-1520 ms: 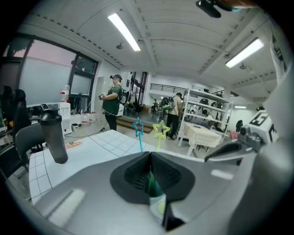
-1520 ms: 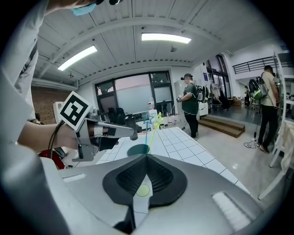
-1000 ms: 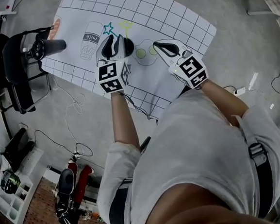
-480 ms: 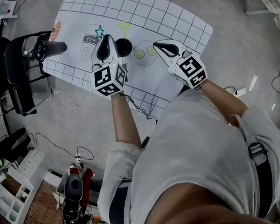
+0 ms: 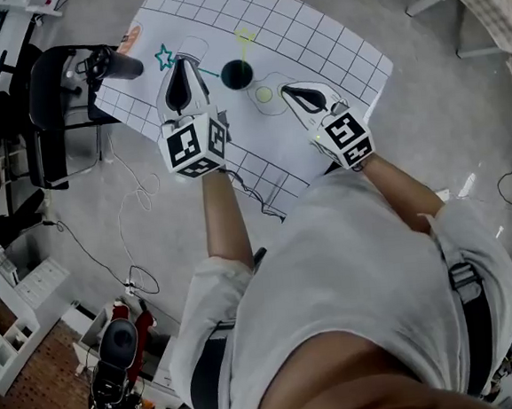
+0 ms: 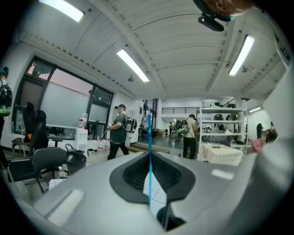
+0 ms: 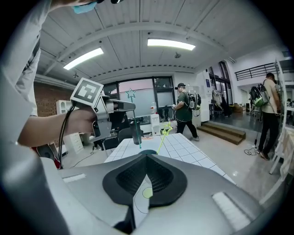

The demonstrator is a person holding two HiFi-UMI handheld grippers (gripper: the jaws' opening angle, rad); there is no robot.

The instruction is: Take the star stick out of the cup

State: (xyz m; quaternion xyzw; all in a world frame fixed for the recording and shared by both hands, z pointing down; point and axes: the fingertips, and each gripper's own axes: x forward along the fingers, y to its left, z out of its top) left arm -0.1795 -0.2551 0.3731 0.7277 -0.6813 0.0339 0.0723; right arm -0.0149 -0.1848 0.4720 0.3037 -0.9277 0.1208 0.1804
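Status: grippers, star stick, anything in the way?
Left gripper just closed on teal star stick. Right gripper shut, empty. Stick's lower tip by black cup rim. Yellow stick in cup, not blocking.

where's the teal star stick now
In the head view the teal star stick sits in the left claw, whose jaws have just closed on it, over the left of the grid mat, its lower end beside the black cup.

White shirt (image 5: 358, 252), sleeves to the elbows, dark strap (image 5: 484, 322) over it; left gripper (image 5: 178, 68) and right gripper (image 5: 288, 89) white, cubes with black-and-white squares
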